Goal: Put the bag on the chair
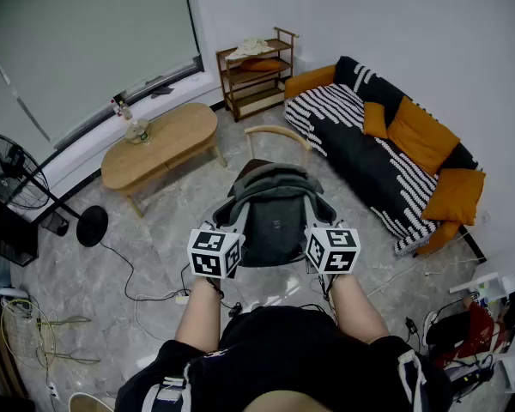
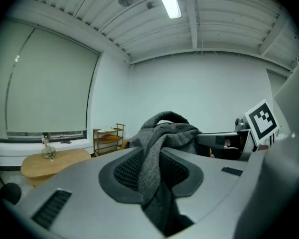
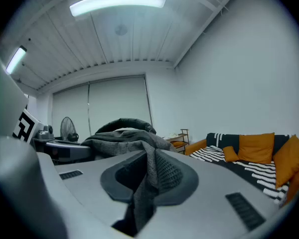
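A living room with a grey stone-patterned floor [image 1: 154, 230] is seen from above. A wooden coffee table [image 1: 159, 140] stands at 10 o'clock, a striped sofa [image 1: 343, 136] with orange cushions at 2 o'clock and a standing fan [image 1: 9, 174] at 9 o'clock.

Dead ahead, at 12 o'clock, the grey bag [image 1: 273, 209] is held up between two claws. The left gripper [image 1: 232, 230] is clamped on a fold of fabric at the bag's 9 o'clock edge, the right gripper [image 1: 316, 230] on a fold at its 3 o'clock edge. In each gripper view the cloth is pinched between narrowly parted jaws, and nothing else is held.

The chair [image 1: 279, 132] is placed just beyond and beneath the bag. Its curved wooden back shows at 12 o'clock, and a dark strip of seat shows at the bag's far edge. The bag's long axis is laid along the 6-to-12 line, with the carry handle at the far, upper end, toward the chair back. The two claws are level in reach, neither nearer.

Whether the bag is touching the seat cannot be told. The coming move is judged to be a short lowering toward 12 o'clock before the grips are let go.
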{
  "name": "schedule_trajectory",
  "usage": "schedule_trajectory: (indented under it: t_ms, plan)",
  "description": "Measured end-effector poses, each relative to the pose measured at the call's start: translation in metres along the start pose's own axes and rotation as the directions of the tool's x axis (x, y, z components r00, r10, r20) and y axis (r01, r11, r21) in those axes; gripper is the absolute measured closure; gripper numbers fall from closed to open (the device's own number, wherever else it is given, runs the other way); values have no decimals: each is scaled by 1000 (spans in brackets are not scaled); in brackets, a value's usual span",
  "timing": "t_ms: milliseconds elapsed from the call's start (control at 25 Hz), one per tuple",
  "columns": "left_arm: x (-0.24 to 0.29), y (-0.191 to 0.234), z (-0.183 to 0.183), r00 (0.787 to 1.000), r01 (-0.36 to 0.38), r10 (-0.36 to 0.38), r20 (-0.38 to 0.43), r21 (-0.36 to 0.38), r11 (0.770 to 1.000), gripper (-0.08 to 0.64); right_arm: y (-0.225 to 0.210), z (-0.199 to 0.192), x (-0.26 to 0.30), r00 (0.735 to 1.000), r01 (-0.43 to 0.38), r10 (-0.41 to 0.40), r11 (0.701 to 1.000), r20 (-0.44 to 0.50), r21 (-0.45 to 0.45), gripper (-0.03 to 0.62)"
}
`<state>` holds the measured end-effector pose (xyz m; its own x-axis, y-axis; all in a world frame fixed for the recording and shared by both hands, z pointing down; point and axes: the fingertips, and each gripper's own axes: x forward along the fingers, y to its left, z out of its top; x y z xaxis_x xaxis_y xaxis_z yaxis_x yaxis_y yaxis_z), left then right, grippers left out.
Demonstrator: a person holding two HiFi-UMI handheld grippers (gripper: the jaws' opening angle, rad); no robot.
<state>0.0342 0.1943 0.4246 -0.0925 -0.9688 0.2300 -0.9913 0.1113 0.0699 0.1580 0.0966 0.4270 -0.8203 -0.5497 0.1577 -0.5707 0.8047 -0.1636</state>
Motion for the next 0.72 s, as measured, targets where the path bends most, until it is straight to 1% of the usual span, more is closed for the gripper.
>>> schedule_trajectory:
  t_ms: [200,320,520,720]
  plan:
    - [-2,-8,0,1000,1,-1,2,4,1000,459,-4,0,-9,1000,-1,0,1000,10,17,529]
    - [-5,-4,2,1000,6,-6,12,5,1000,459,1,2,-7,1000,1,-2,1000,24,15,524]
    - [-12,18,-1,999,11,-11,34,-5,1000,459,21,3,4,999,8,-7,1000,39,-11,520]
    - [-25,47,-1,997,43,-43,59,-6,999,458,50,2,17,999,27,-27,1000,47,-15,520]
